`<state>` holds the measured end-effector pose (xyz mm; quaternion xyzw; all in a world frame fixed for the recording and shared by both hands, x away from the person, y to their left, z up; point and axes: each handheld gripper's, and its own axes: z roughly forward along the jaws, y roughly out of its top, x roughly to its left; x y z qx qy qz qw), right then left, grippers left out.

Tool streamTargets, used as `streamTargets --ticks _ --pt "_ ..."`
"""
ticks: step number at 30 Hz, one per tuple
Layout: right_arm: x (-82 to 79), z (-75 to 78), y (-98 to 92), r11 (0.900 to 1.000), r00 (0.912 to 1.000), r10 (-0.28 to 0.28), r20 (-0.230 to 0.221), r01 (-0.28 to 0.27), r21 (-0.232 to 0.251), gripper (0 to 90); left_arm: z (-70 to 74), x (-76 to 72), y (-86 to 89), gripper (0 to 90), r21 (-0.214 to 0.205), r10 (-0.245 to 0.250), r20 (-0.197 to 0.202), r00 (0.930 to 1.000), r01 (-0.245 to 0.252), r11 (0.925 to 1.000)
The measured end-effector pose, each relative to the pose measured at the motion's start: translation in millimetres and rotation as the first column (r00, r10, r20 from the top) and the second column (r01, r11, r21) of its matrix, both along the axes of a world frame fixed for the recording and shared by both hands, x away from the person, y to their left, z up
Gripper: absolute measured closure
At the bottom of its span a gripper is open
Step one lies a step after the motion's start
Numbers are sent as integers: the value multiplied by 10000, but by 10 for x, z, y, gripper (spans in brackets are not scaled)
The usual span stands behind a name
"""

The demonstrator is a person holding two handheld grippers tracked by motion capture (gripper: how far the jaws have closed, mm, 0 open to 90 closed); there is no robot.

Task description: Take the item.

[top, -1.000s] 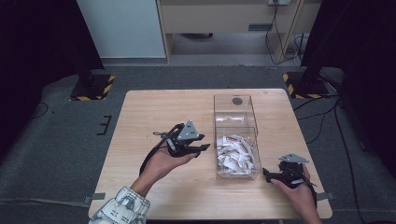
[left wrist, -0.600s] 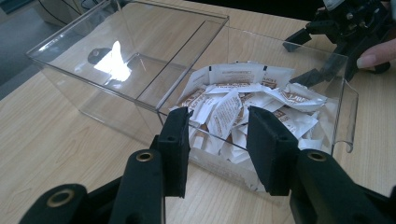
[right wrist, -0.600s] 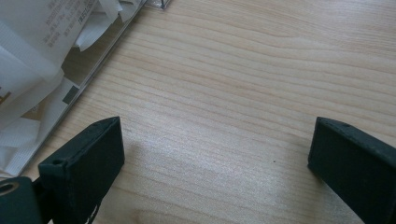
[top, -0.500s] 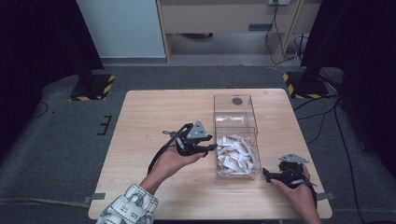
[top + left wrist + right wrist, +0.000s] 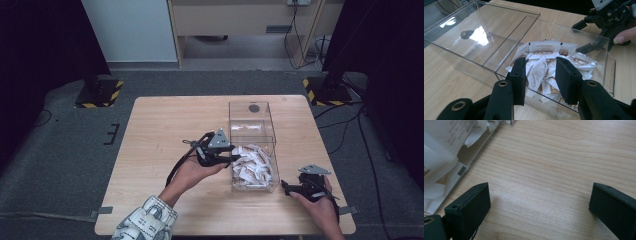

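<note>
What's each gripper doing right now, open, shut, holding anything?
Left gripper: open, holding nothing, jaws over the sachets in the clear box.
Right gripper: open wide, holding nothing, over bare table.

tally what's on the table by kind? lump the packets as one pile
Clear box: 1
Packet pile: 1
Grippers: 2, left and right
Total: 4
</note>
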<state>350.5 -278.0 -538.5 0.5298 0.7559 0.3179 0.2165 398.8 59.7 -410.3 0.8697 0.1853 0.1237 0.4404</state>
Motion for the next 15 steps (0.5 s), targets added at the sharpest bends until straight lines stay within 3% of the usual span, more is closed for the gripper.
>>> streamTargets --ticks 15 --pt "0 1 0 10000 10000 3 -5 -3 1 38 48 -16 -151 641 37 -115 321 9994 114 9999"
